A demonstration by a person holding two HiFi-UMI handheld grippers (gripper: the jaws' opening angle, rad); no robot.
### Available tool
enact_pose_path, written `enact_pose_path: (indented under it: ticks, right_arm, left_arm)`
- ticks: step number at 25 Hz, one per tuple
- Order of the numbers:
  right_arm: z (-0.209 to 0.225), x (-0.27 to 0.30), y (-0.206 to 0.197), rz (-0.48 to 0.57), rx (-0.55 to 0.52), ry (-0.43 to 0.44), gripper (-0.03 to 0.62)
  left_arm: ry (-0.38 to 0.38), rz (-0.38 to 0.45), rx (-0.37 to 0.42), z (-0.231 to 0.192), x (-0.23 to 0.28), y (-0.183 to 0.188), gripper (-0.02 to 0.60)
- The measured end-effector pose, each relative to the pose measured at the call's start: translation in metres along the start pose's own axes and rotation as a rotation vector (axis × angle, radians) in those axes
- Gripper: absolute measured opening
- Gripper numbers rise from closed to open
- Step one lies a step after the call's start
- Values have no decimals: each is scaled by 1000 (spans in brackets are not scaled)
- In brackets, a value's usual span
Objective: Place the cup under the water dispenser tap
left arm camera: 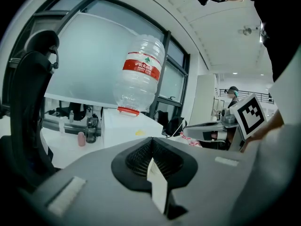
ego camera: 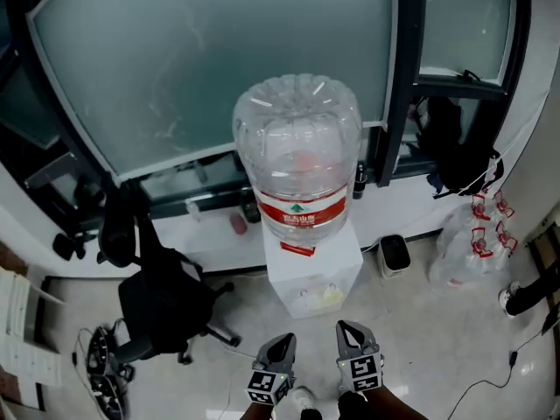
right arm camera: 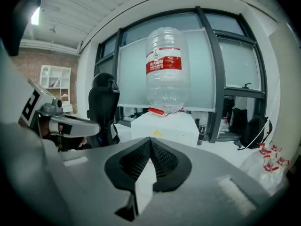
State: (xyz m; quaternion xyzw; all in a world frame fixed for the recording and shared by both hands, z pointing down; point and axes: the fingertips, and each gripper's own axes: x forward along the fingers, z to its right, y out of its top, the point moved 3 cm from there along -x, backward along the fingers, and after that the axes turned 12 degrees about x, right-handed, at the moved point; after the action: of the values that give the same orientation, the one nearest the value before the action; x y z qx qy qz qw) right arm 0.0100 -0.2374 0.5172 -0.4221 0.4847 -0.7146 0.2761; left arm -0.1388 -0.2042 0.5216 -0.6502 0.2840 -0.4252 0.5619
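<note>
A white water dispenser (ego camera: 311, 274) stands by the window wall and carries a large clear bottle (ego camera: 299, 160) with a red label. Both grippers hang close together at the lower edge of the head view, short of the dispenser. My left gripper (ego camera: 284, 344) is shut with nothing in it, its pads meeting in the left gripper view (left arm camera: 151, 140). My right gripper (ego camera: 348, 331) is shut too and empty, its pads together in the right gripper view (right arm camera: 150, 139). The dispenser (right arm camera: 164, 126) lies straight ahead of both. I see no cup for certain, and the tap is hidden.
A black office chair (ego camera: 162, 300) stands left of the dispenser. A small pink thing (ego camera: 238, 224) and a dark bottle (left arm camera: 91, 133) rest on the white sill. A black bin (ego camera: 395, 254) and white bags (ego camera: 468, 252) sit at the right, and cables (ego camera: 101, 366) lie at the lower left.
</note>
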Motion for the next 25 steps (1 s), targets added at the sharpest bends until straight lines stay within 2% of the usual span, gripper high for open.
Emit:
enact_pose_path:
  ticks: [7,16,25]
  right_arm:
    - [-10,-29,25,2,-80,12,2]
    - [-19,-43,44,45,-96,33,2]
    - [-28,-46,47,59,-107,65,2]
  left_arm:
    - [0,45,25,1,-15,24,15]
    - [5,65,51,4,-30,41,15]
    - [-4,79,41,8,-37,43,15]
